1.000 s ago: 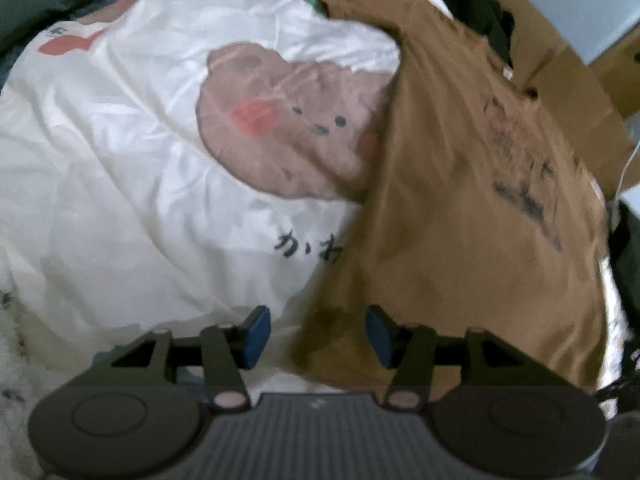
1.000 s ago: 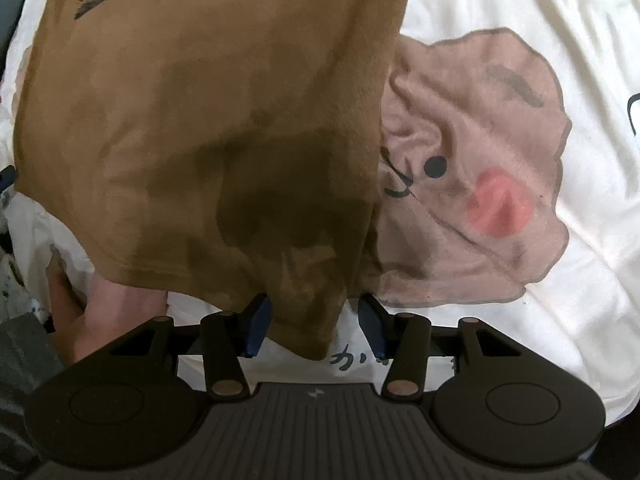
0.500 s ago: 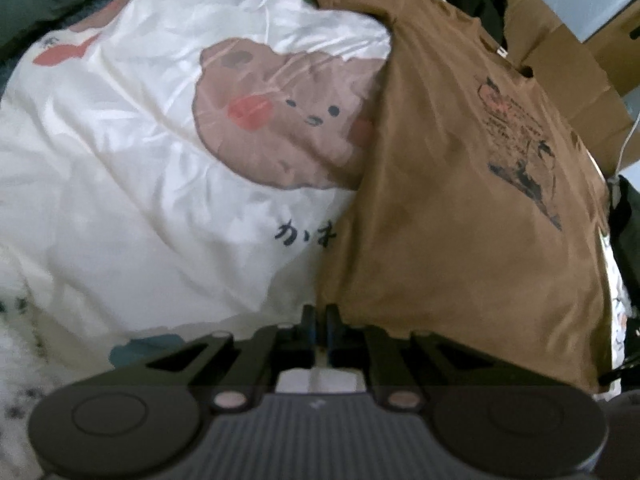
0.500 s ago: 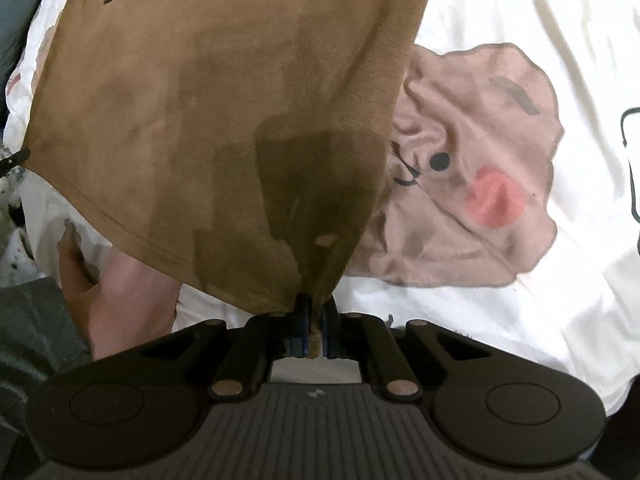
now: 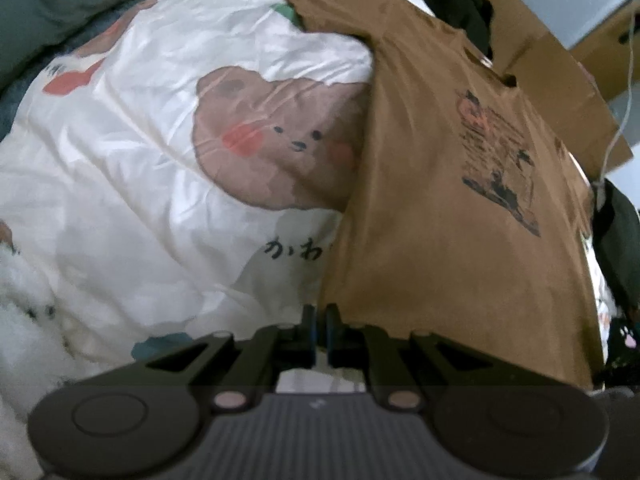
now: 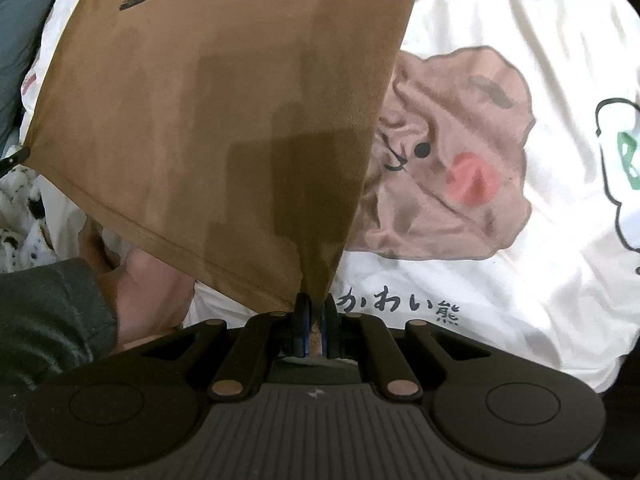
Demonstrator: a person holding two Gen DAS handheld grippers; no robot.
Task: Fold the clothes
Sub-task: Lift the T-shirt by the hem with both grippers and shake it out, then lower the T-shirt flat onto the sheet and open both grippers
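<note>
Now clamped: left gripper (image 5: 319, 322) and right gripper (image 6: 315, 314), each pinching a hem corner of brown T-shirt (image 5: 460, 216), lifted off white bear-print duvet (image 5: 140, 184).

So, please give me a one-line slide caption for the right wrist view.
Right gripper shut on the hem corner of a brown T-shirt, lifted above a white bear-print duvet.

T-shirt (image 5: 460, 248): tan brown, dark printed graphic on the chest. Duvet (image 5: 140, 184): white, printed with a pink-brown bear face, red cheeks, black script. Sleeve (image 6: 48, 312): grey-green.
</note>
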